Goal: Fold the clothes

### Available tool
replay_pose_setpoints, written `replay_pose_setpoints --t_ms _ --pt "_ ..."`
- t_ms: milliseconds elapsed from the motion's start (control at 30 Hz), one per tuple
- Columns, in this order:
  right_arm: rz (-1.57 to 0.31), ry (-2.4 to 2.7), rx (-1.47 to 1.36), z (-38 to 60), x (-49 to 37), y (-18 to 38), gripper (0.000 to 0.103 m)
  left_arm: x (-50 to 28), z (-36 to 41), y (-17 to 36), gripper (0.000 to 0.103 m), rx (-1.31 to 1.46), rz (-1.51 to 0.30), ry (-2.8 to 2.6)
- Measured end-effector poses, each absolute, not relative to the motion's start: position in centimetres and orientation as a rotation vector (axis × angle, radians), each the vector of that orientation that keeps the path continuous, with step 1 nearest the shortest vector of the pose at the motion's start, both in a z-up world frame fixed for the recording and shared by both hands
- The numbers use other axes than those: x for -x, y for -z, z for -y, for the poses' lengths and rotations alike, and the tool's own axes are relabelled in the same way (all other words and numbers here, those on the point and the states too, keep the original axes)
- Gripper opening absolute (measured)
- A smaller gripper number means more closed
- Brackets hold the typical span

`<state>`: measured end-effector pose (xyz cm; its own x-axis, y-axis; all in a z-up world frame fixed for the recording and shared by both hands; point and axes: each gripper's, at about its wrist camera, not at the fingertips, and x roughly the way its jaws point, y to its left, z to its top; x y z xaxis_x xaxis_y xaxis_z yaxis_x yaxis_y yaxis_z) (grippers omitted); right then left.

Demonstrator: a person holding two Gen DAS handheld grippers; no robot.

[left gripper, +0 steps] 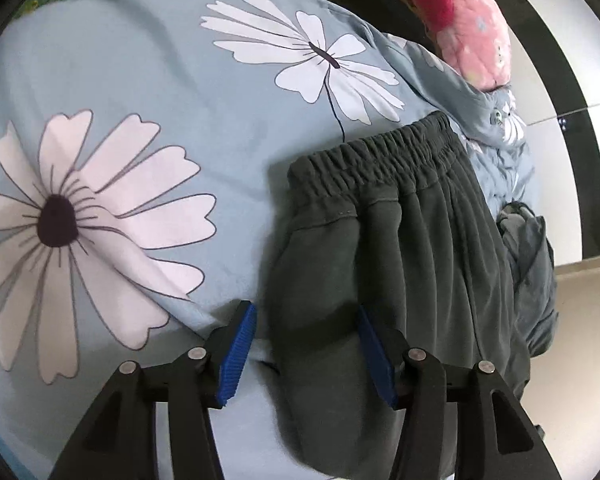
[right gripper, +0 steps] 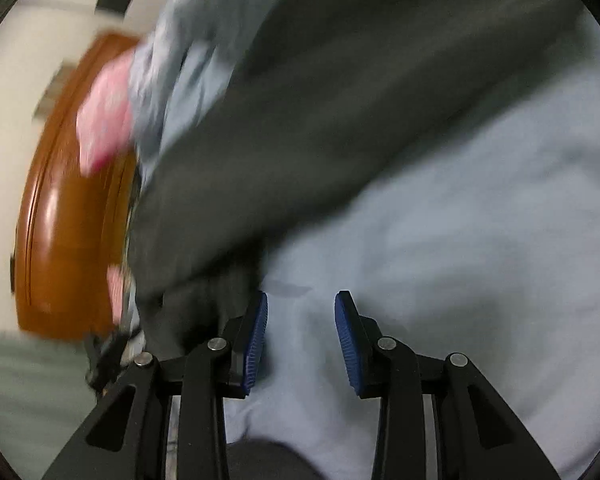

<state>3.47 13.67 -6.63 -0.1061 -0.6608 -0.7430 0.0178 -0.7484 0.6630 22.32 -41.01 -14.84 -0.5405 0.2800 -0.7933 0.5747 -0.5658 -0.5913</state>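
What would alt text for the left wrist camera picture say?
Dark green trousers with an elastic waistband lie folded on a pale blue flowered bedsheet. The open left hand-held gripper hovers over them, blue pads either side of the cloth's edge. A pink pillow sits beyond.

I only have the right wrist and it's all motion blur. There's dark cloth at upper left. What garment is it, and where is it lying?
Observer: The left wrist view is sharp. It's a pair of dark green trousers lying on the flowered sheet, with the elastic waistband at the far end.
Operator: Is the left gripper holding them?
Observer: No. The left gripper is open. One finger is over the sheet and the other over the trousers, and the pads aren't pressing on anything.
Operator: Anything else on the bed?
Observer: A crumpled grey garment sits at the bed's edge, right of the trousers. A pink plush item lies beyond the waistband.
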Motion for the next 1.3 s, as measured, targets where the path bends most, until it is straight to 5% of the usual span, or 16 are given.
replay_pose_setpoints --t_ms 233,300,400,433,533,833,1033,1300 --pt "0.781 1.796 -1.78 -8.3 -2.3 8.8 0.036 -22.5 40.6 14.9 0.056 -1.356 -1.416 2.224" --pt "0.774 1.804 -1.827 -7.9 -2.4 9.3 0.027 -22.7 40.6 14.9 0.053 -1.346 -1.448 2.223" --pt "0.831 1.805 -1.811 -8.4 -2.7 9.0 0.009 -23.2 40.3 14.7 0.033 -1.339 -1.478 2.233" --pt "0.835 1.816 -1.799 -8.7 -2.8 8.6 0.007 -23.2 40.1 14.5 0.017 -1.34 -1.479 2.239" --pt "0.809 1.861 -1.748 -9.7 -3.2 6.1 0.006 -23.3 39.2 13.6 0.01 -1.337 -1.486 2.264" --pt "0.965 2.047 -1.443 -19.0 -7.7 -5.5 0.005 -23.3 34.9 7.9 0.008 -1.243 -1.588 2.507" --pt "0.861 2.164 -1.214 -18.7 -9.8 -13.1 0.005 -23.9 35.1 4.4 0.008 -1.112 -1.563 2.603" --pt "0.79 1.96 -1.266 -6.7 -1.0 -11.1 0.004 -24.9 42.7 3.2 0.008 -0.943 -1.473 2.467"
